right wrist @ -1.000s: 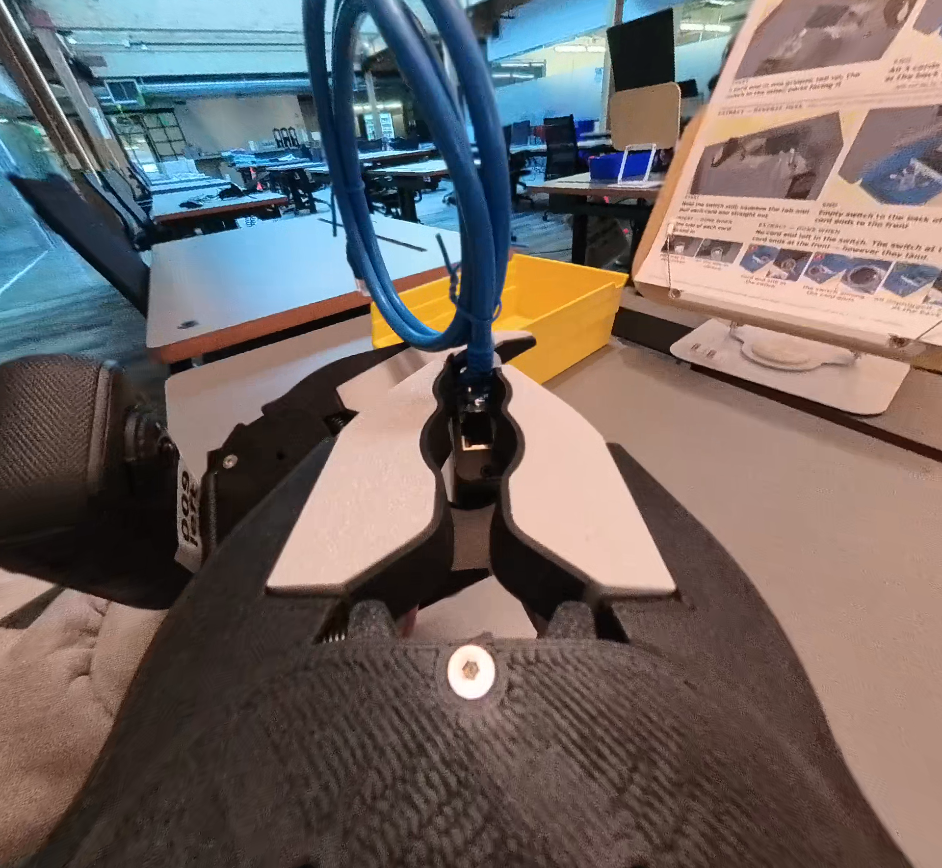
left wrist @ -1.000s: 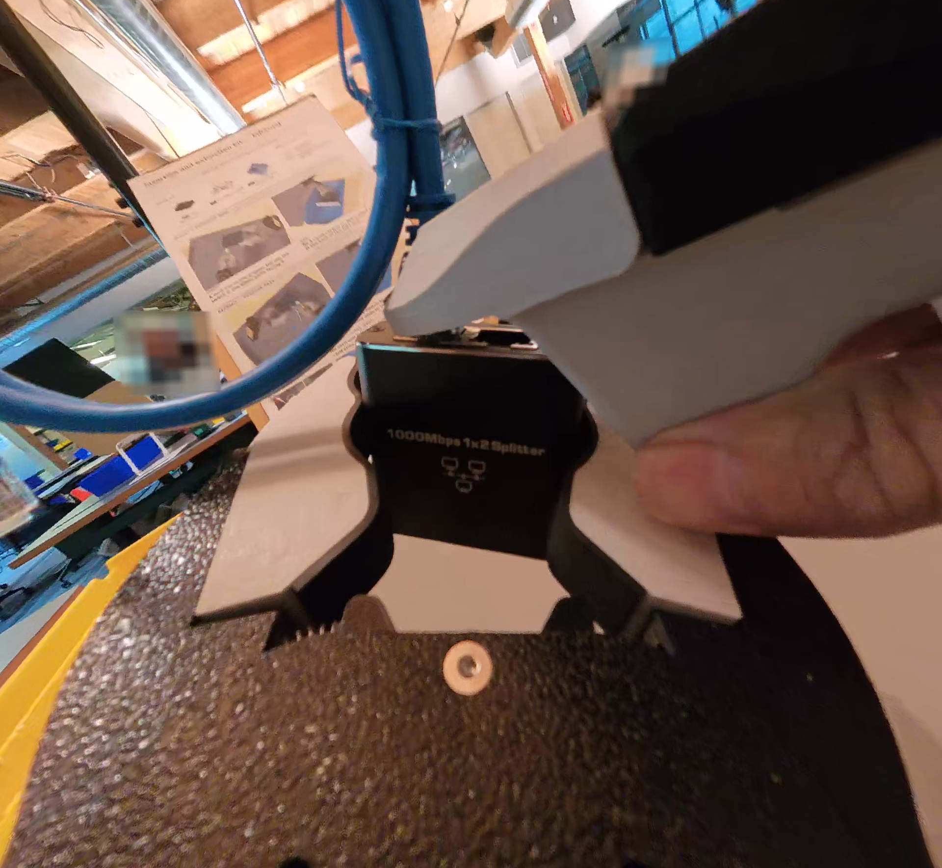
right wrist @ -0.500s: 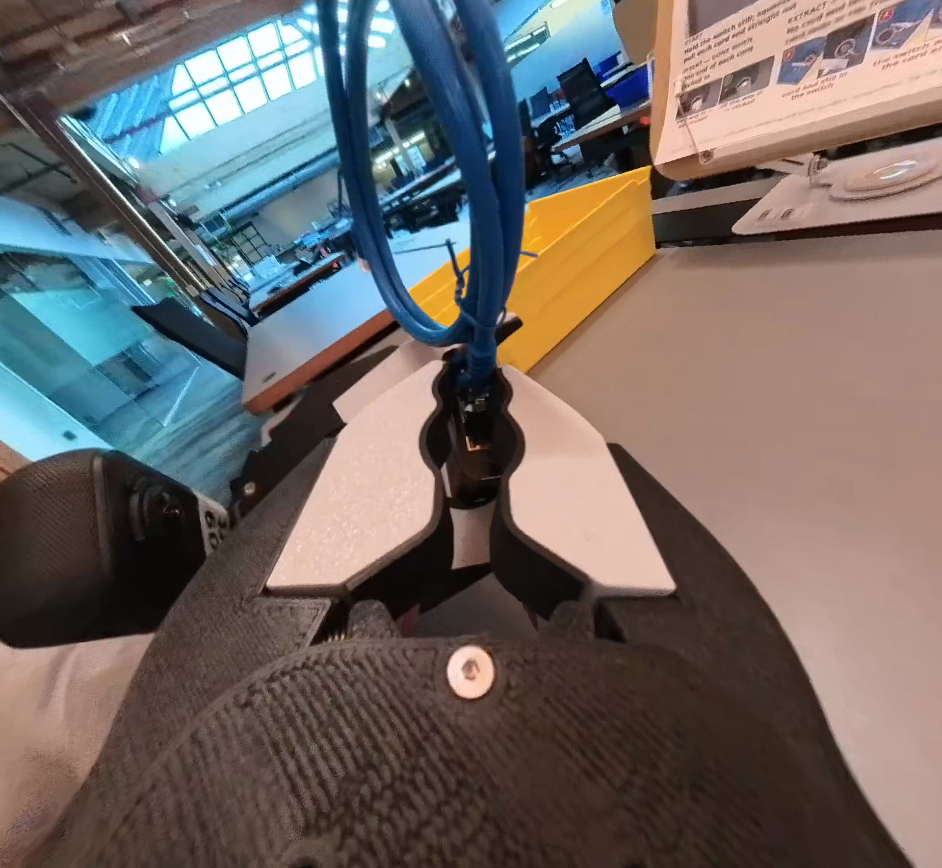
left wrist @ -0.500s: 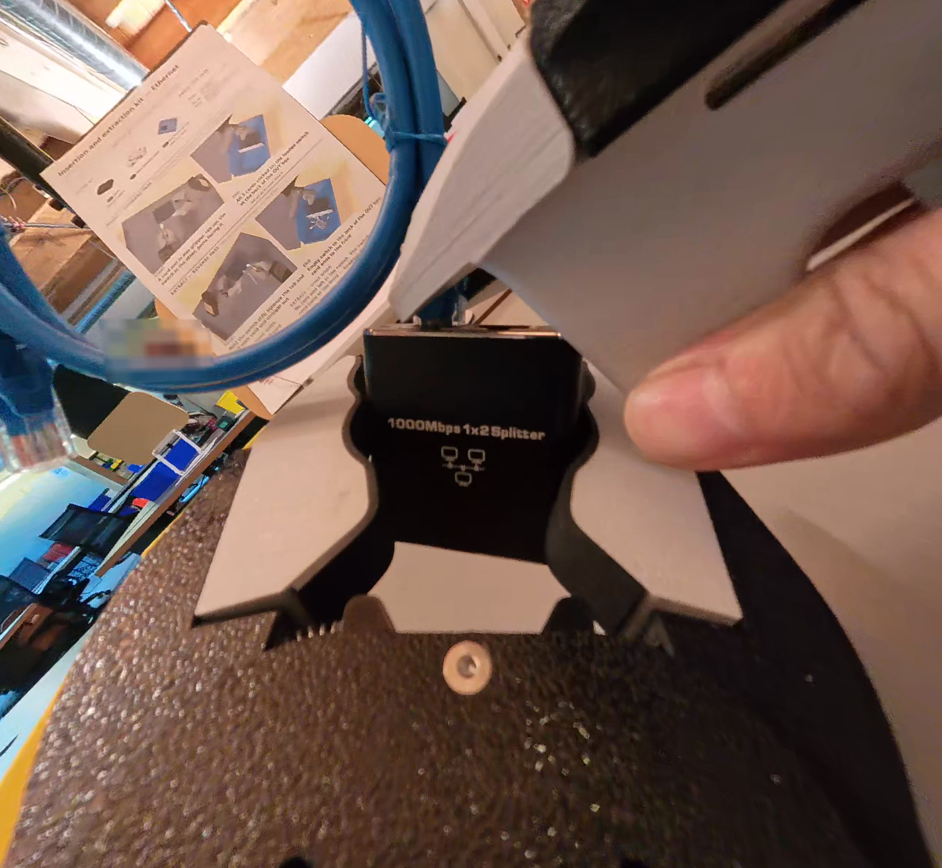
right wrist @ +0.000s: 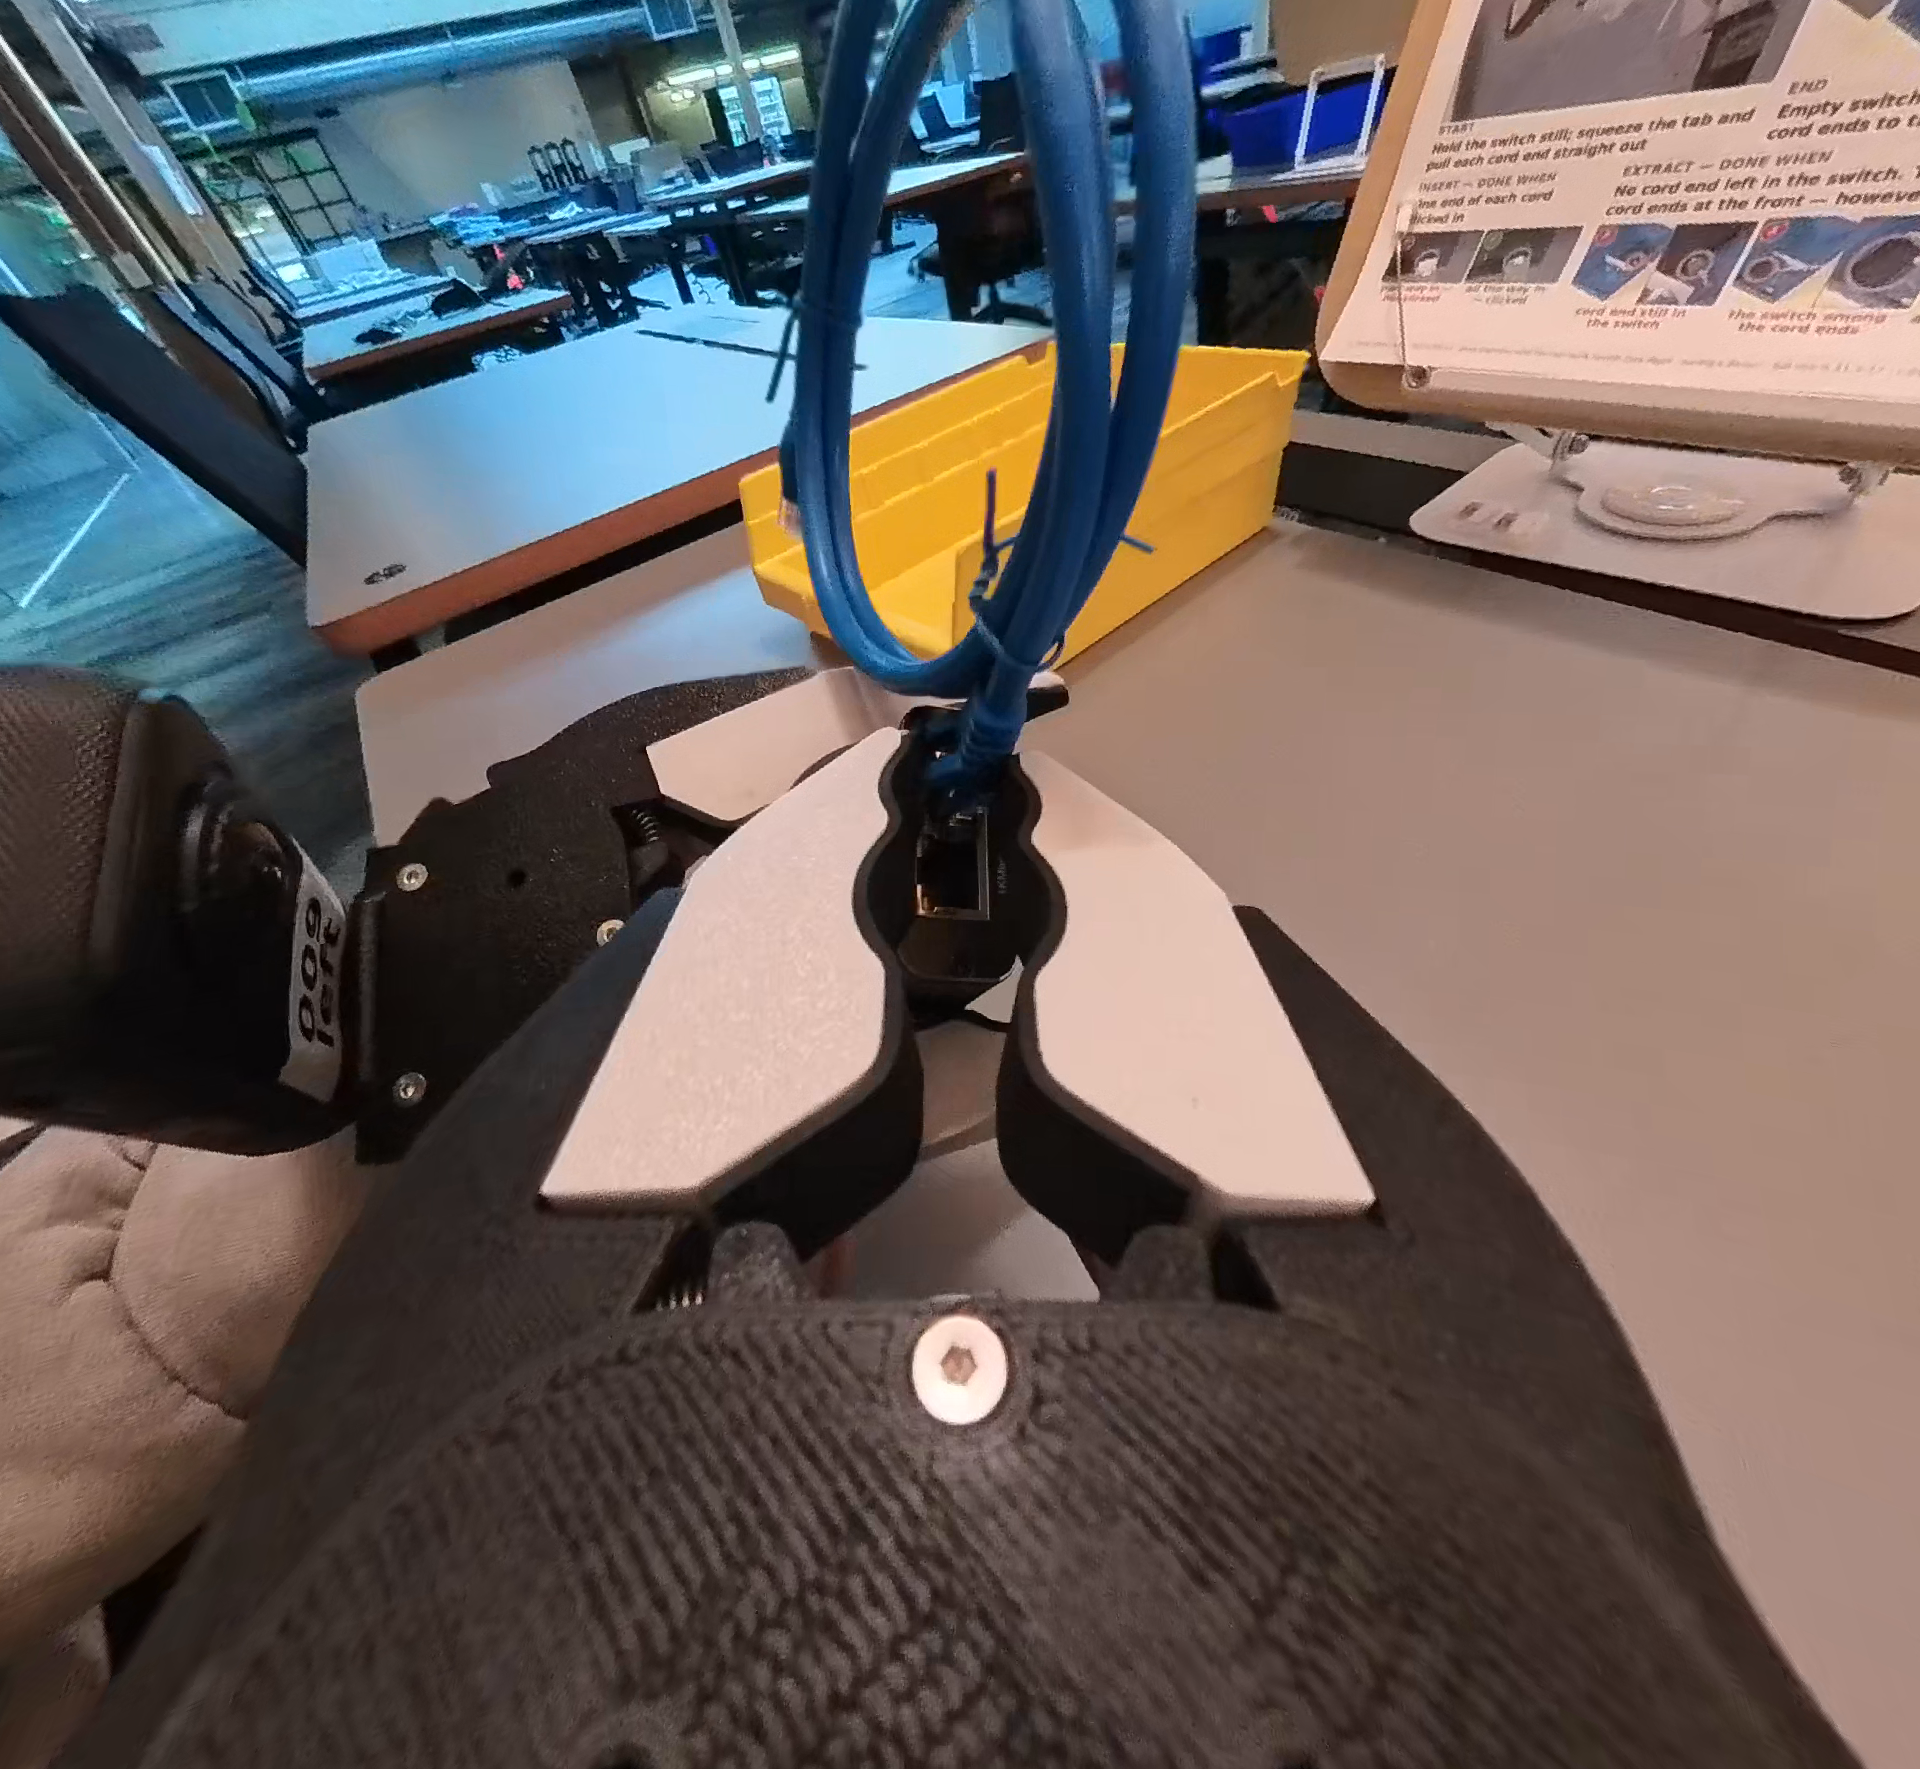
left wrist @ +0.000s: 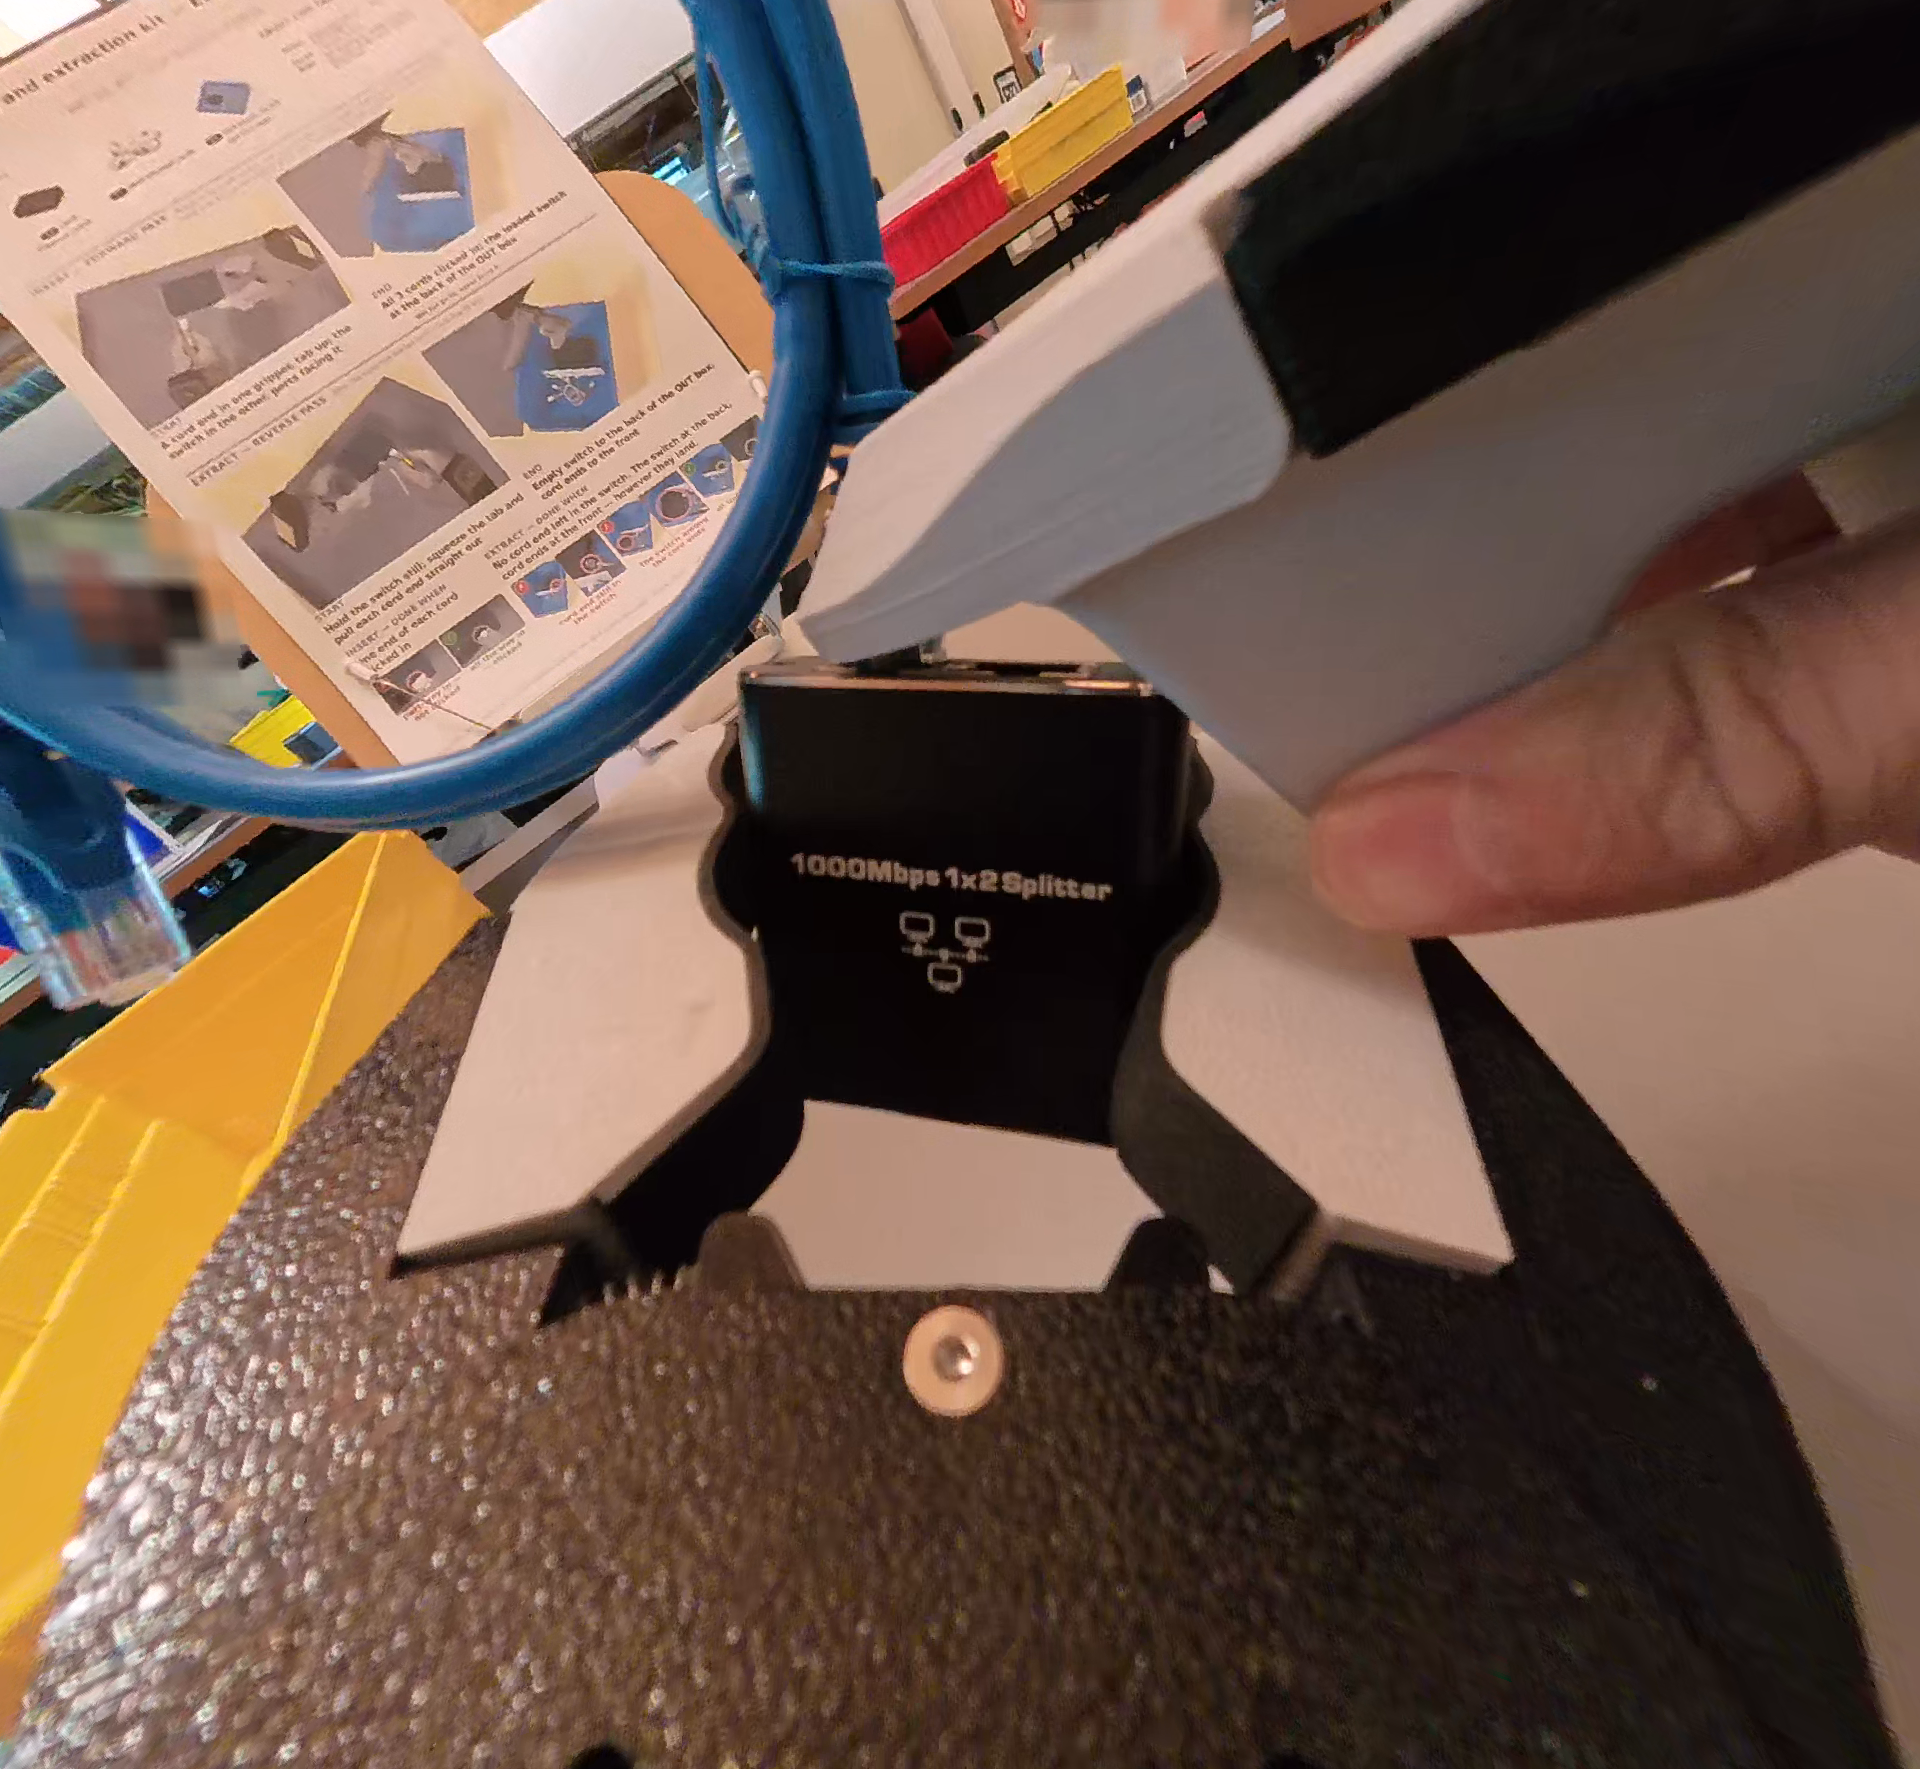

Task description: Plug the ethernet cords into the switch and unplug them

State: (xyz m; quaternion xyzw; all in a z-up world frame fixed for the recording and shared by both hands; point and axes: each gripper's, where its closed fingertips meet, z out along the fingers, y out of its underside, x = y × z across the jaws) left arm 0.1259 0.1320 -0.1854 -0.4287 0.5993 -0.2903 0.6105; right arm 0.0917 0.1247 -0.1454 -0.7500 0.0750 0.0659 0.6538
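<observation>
Left wrist view showed the left gripper (left wrist: 961, 888) clenched on the black switch (left wrist: 956, 909), whose ports were hidden behind the right gripper's fingers (left wrist: 1049, 514). Right wrist view showed the right gripper (right wrist: 961, 784) grasping the blue cord's (right wrist: 1039, 265) plug at the switch (right wrist: 951, 898); how deeply it sat was unclear.

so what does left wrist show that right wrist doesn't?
Left wrist only: the flat top of the black switch clamped in the left gripper, a thumb, and the cord's loose plug. Right wrist only: the switch's open port between the right gripper's jaws. Both: the coiled blue cord, yellow bin, instruction sheet.
</observation>
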